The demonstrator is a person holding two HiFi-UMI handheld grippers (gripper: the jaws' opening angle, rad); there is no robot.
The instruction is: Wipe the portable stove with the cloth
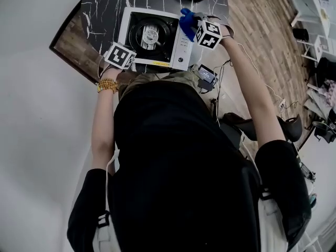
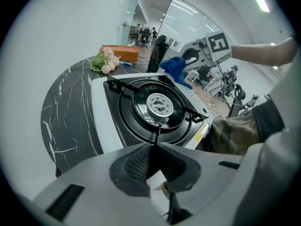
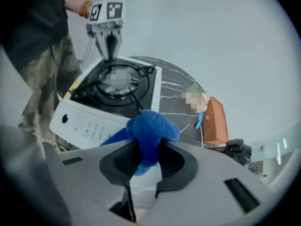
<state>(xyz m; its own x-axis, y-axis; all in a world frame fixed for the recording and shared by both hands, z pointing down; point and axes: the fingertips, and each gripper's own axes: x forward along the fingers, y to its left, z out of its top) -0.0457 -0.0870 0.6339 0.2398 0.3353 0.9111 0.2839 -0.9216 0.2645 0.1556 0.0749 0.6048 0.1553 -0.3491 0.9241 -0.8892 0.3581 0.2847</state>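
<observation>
Right claw clamps the fuzzy blue cloth, bunched over the boxy white portable stove on the round black marbled bench, while left claw sits pinched together at the stove's edge.

Over to the portable stove: sat flat on the dark, white-veined table. Showed a white casing and a black recessed top, with a round silver burner head in the middle under a black pan support. Carried its control panel, one dark knob and rows of small print, on the white end strip.

Then the cloth: bright blue, fleecy, bunched into a lump. Was pinched between the pads of the right gripper, a short tail poking out below. Hung over the stove's control-panel end; looked just clear of the casing, though hard to call from these angles.
</observation>
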